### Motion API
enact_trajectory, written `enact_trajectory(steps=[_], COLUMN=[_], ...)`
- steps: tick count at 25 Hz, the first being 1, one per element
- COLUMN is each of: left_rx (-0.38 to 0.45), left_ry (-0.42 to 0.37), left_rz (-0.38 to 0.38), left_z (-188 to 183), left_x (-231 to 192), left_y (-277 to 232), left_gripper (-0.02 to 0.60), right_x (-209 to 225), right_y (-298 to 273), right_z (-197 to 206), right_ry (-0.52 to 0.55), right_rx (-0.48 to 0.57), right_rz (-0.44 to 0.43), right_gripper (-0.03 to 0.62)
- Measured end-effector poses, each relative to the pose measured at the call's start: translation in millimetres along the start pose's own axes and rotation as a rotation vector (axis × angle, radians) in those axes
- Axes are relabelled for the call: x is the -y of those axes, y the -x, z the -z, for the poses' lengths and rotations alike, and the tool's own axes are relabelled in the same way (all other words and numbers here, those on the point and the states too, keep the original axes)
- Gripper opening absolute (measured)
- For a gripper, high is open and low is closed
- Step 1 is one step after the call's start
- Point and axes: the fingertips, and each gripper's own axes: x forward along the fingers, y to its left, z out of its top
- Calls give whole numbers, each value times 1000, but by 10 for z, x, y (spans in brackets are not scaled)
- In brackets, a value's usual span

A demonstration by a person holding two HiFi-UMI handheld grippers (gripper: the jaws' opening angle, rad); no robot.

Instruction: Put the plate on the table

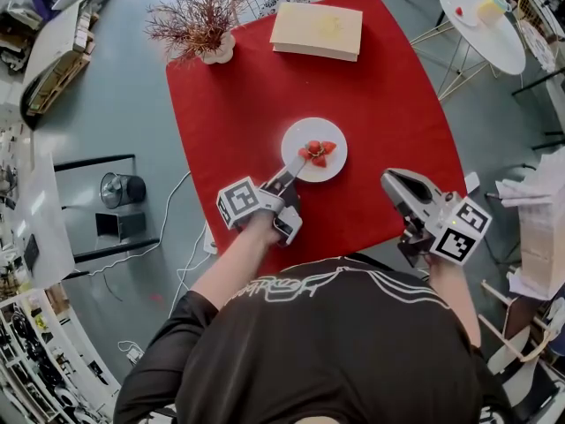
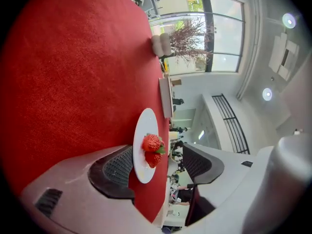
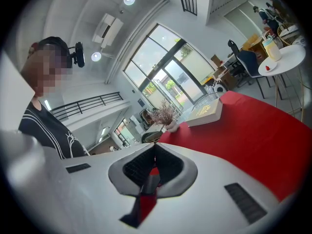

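Left gripper view shows the left claw (image 2: 158,155) with its jaws spread wide. The near rim of the plate (image 2: 141,128) sits in the gap, close against one pad and well clear of the other, so nothing is pinched. The plate lies flat on the red tabletop (image 2: 73,82), near the person's edge and roughly mid-width in the head view. Judged from that, the placing looks done, or all but done.

It is a small white plate, glazed and rigid by its look, so probably light, slippery under the pads and liable to chip if knocked or dropped. The thin rim is the only place to take hold, one jaw under it and one over. The near edge facing the claw is the clear spot, since the middle is occupied. It should be kept level, because its load is loose.

That load is a few strawberries (image 2: 151,143), red with green tops, piled at the plate's centre. They are soft and apt to roll if the plate tips.

The right claw (image 3: 155,147) has its jaws pressed together on nothing and hangs at the tabletop's near right corner, well apart from the plate.

Farther off on the tabletop are a closed cream book (image 1: 316,31) at the far edge and a white vase (image 1: 218,51) of dried branches at the far left corner.
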Motion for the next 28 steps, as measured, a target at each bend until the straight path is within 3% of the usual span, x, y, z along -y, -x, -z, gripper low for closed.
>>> enact_trajectory(steps=[5,9,15,28], left_rx=[-31,-71,-137,-354], left_ry=[-80,-194,-306,-760], left_rz=[0,-2,-46,-216], left_z=[21,62,116,236], left_x=[36,66,58,-97], left_y=[-8,-5,5,133], left_gripper=[341,341,341,341], right_x=[-18,-51,-70,-174], right_y=[5,27,24,26], right_z=[33,67,102,161], right_ry=[-5,-16,-42,-49], right_rx=[3,7,12,21], right_rz=[1,-1,-3,-21], right_gripper=[8,8,8,8])
